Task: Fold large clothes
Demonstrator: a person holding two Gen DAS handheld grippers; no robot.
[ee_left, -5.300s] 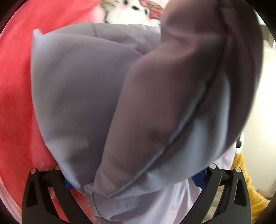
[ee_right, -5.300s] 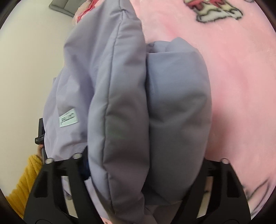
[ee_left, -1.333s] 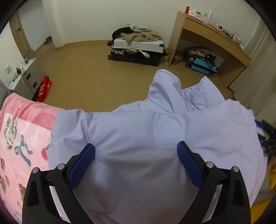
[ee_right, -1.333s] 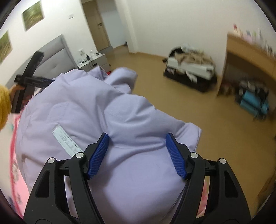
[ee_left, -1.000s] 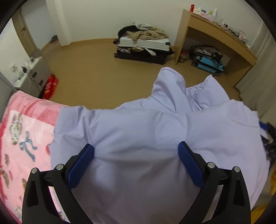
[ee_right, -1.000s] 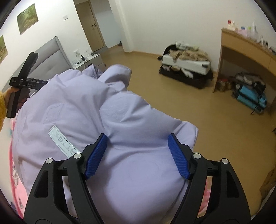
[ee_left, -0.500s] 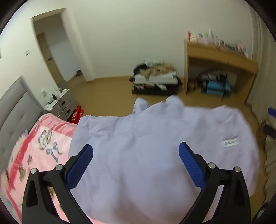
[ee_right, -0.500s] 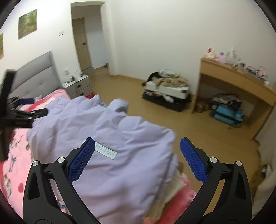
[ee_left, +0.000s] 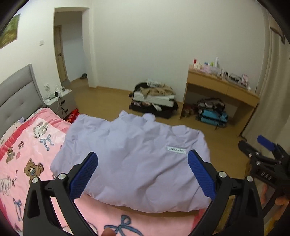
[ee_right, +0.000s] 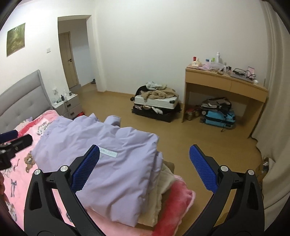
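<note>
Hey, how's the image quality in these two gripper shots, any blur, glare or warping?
Left wrist view: strong fisheye bending of the door frame and black corner vignette; the lilac jacket is sharp, no glare, and the other hand-held gripper at the right edge is slightly soft. Right wrist view: the same warping curves the curtain; lighting is even and dim with soft shadows under the desk.
</note>
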